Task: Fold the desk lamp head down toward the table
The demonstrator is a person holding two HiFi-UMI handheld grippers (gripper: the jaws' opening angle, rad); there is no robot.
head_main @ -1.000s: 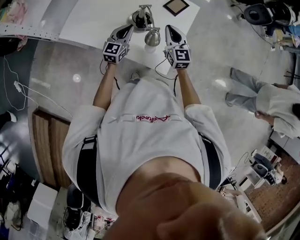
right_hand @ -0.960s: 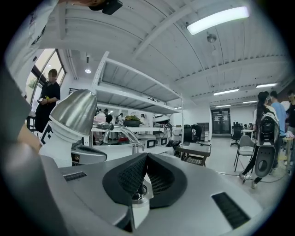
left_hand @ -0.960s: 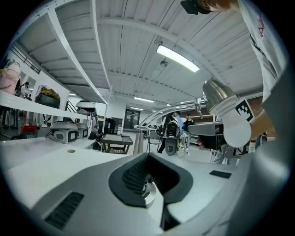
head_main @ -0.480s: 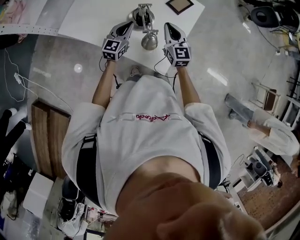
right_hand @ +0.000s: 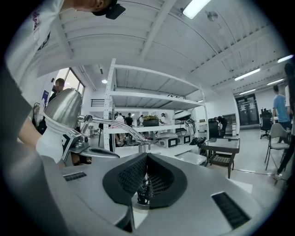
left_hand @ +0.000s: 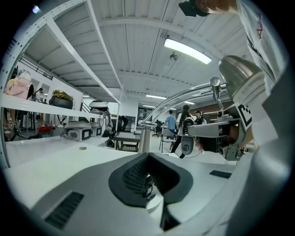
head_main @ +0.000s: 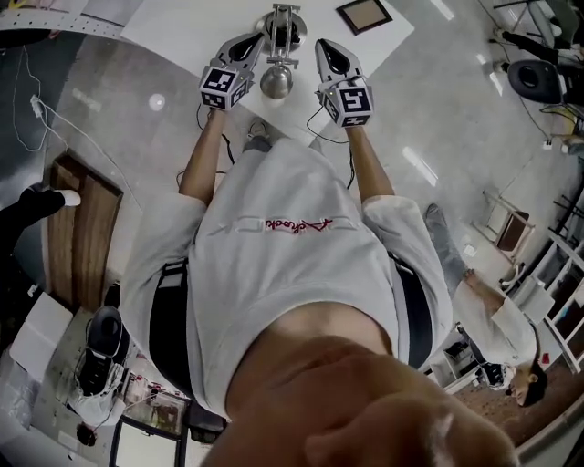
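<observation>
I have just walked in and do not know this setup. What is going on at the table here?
A person stands at a white table with a two-jaw gripper in each hand. The left gripper and the right gripper flank a silver desk lamp. Both grippers have their jaws shut, with nothing between them. The lamp head sits up on its curved arm between them, not yet folded down.

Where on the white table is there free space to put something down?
The table is bare left of the left gripper. A smaller patch lies between the right gripper and the framed square. Around the lamp it is crowded.
</observation>
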